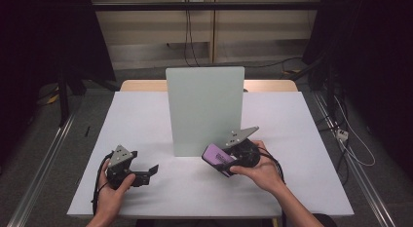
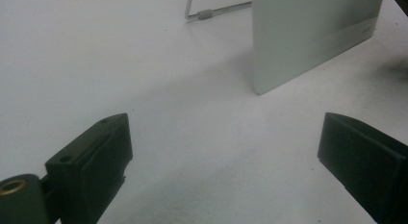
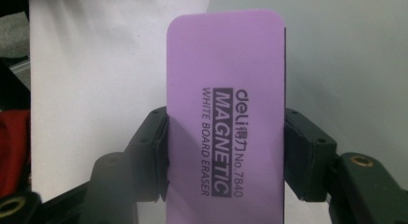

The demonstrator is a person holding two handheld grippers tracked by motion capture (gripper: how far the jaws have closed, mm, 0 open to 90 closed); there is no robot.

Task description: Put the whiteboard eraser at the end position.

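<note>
A small whiteboard (image 1: 204, 110) stands upright on its wire stand at the middle of the white table (image 1: 146, 115); in the left gripper view the whiteboard (image 2: 308, 36) is at the upper right. My right gripper (image 1: 221, 161) is shut on a purple magnetic whiteboard eraser (image 1: 218, 159), just right of the board's lower right corner. In the right gripper view the eraser (image 3: 226, 108) is clamped between both jaws, its printed face toward the camera, with the board's surface behind it. My left gripper (image 1: 146, 173) rests low at the front left, open with nothing between its jaws (image 2: 226, 156).
The whiteboard's wire stand (image 2: 211, 12) sticks out behind it. Dark floor, rails and cables surround the table. The table's front edge lies just below both hands.
</note>
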